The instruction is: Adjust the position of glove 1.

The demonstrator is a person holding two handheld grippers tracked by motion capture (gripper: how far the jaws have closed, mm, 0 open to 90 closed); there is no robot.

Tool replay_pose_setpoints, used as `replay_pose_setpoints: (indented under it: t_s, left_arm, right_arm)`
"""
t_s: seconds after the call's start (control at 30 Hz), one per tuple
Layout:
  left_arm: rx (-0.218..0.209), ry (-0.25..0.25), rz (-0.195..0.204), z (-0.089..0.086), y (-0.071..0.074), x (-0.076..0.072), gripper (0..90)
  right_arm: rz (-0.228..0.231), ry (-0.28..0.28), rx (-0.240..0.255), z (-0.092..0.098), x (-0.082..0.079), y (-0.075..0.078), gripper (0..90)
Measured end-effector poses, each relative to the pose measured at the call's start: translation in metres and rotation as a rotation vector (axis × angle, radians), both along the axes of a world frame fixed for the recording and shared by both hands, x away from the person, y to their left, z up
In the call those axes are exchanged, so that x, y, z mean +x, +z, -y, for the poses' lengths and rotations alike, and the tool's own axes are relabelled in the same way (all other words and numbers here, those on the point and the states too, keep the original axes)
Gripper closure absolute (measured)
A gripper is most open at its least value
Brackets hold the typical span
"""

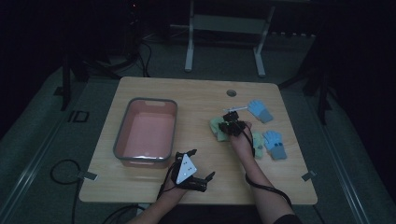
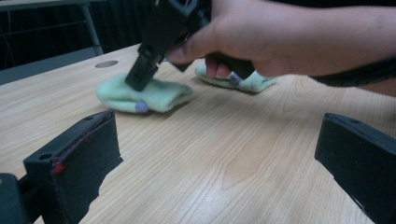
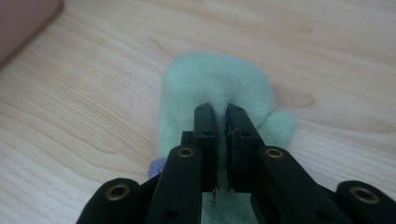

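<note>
right gripper (image 3: 223, 122): clenched on green mitten (image 3: 219, 84), frame centre | handling: soft, light, limp; pinch fabric fold | left gripper (image 1: 203, 164): released, empty

Green mittens: two (image 1: 217, 127) (image 1: 258, 140) — one under the right hand, one beside the wrist
Blue gloves: two (image 1: 259, 111) (image 1: 275, 143) — both at the table's right side
Bins: one (image 1: 122, 127) — pink inside, grey rim
Grippers: two (image 1: 194, 173) (image 1: 232, 122)
Tables: one (image 1: 196, 93)
</note>
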State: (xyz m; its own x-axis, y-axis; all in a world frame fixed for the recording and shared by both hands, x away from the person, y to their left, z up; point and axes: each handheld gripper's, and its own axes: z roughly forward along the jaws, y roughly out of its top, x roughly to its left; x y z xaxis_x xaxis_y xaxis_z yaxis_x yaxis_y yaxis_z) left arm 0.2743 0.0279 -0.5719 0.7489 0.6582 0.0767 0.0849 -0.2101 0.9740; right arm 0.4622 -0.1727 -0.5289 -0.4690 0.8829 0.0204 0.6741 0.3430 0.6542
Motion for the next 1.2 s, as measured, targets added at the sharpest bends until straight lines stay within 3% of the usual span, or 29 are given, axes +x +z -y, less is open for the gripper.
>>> replay_pose_setpoints:
  t_s: [0.3,0.43,0.57,0.77,0.9,1.2]
  left_arm:
    - [0.001,0.006,0.003,0.000,0.000,0.000,0.2]
    - [-0.003,0.015,0.006,0.000,0.000,-0.001,0.2]
    - [-0.001,0.020,0.009,0.000,0.000,-0.001,0.2]
    - [0.004,0.028,0.017,0.000,0.000,-0.002,0.2]
    - [0.003,0.031,0.020,0.001,0.000,-0.002,0.2]
    - [0.000,0.031,0.020,0.000,0.000,-0.002,0.2]
  right_arm:
    - [0.103,-0.050,0.077,0.006,-0.030,0.052,85.1]
    - [0.121,-0.039,0.115,0.010,-0.046,0.067,85.1]
    - [0.130,-0.047,0.112,0.013,-0.067,0.075,85.1]
    - [0.159,-0.099,0.078,0.016,-0.099,0.070,85.1]
    - [0.148,-0.122,0.075,0.013,-0.114,0.059,85.2]
    - [0.093,-0.190,0.067,0.007,-0.120,0.021,85.1]
